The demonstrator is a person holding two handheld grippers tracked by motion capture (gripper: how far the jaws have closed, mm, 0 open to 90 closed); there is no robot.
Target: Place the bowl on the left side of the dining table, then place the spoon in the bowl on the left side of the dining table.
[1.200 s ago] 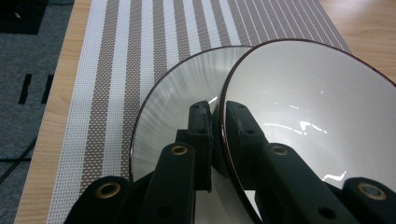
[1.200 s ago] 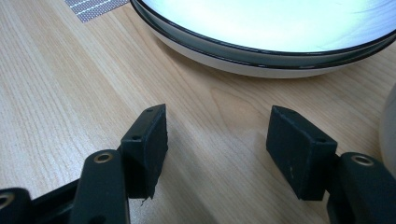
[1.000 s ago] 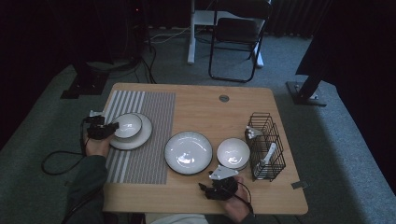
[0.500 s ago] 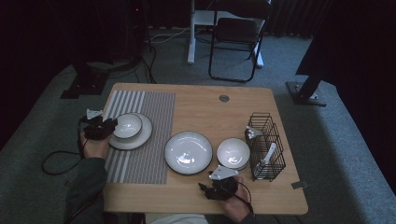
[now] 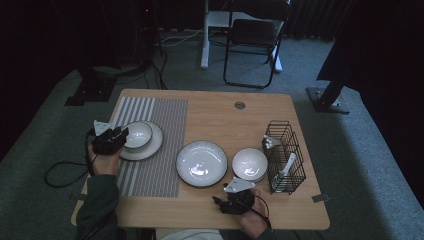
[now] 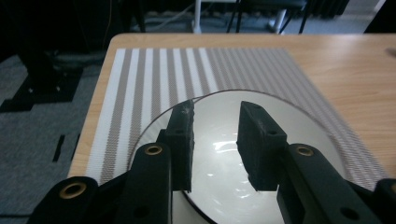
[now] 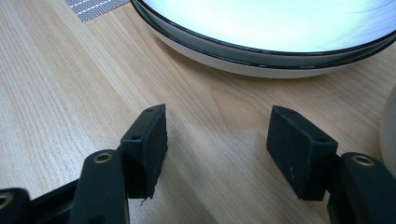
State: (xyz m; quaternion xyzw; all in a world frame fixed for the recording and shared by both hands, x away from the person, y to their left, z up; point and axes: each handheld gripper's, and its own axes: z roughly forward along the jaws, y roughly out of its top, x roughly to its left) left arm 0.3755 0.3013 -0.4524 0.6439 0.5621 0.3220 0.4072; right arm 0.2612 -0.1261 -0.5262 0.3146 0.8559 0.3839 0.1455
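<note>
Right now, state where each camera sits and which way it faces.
High view: above the person's side, facing forward and down on the table; both forearms enter below.
Left gripper view: rides the left gripper, facing the bowl on the striped mat, also in the high view.
Right gripper view: rides the right gripper, low, facing the large plate.

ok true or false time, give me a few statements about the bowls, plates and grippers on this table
1. The small white bowl sits on a white plate on the grey striped placemat. True.
2. The left gripper clamps the bowl's rim. False: its jaws have just been opening, and nothing is pressed between them.
3. The right gripper is open above bare wooden table. True.
4. The black wire basket stands on the placemat. False: it stands on bare wood at the table's right side.
5. The large dark-rimmed white plate lies between placemat and a second white bowl. True.
</note>
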